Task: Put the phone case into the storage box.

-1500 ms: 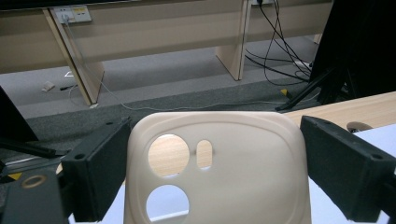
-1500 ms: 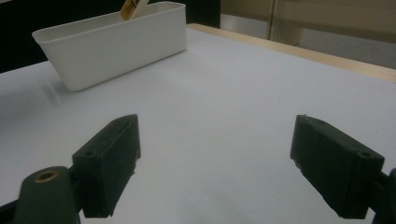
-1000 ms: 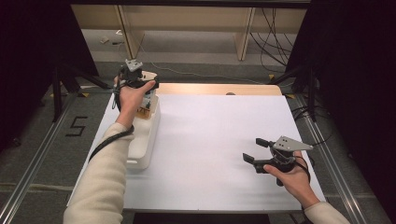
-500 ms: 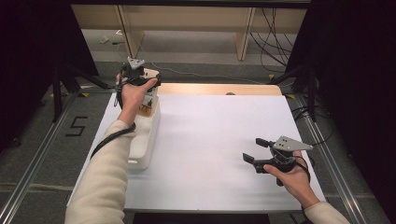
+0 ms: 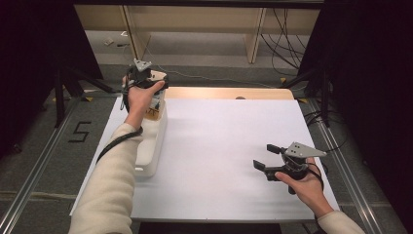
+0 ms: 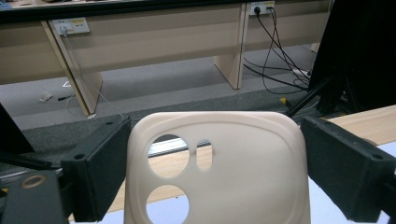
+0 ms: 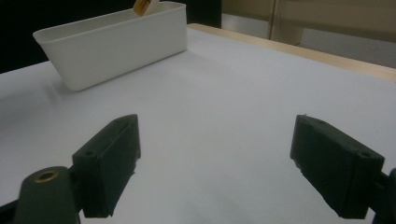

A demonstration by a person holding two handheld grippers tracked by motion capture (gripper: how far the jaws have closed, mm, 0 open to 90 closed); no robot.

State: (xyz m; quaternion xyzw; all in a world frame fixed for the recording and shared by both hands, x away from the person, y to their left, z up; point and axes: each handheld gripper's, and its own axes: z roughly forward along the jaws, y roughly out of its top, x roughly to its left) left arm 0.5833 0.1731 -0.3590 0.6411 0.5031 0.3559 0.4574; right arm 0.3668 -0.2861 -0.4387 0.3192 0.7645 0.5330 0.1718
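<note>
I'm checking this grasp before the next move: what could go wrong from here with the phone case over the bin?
The cream phone case sits between the left hand-held gripper jaws, gripped by its edges; it may flex and slip. It is above the far end of the white bin, so a drop could miss. The right hand-held gripper is open, far off, unable to catch.

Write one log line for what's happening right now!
left hand-held gripper: holding cream phone case above white bin | right hand-held gripper: open, empty, over table

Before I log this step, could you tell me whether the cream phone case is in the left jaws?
Yes: the cream phone case sits between the left gripper's black jaws, its edges against both.
</note>
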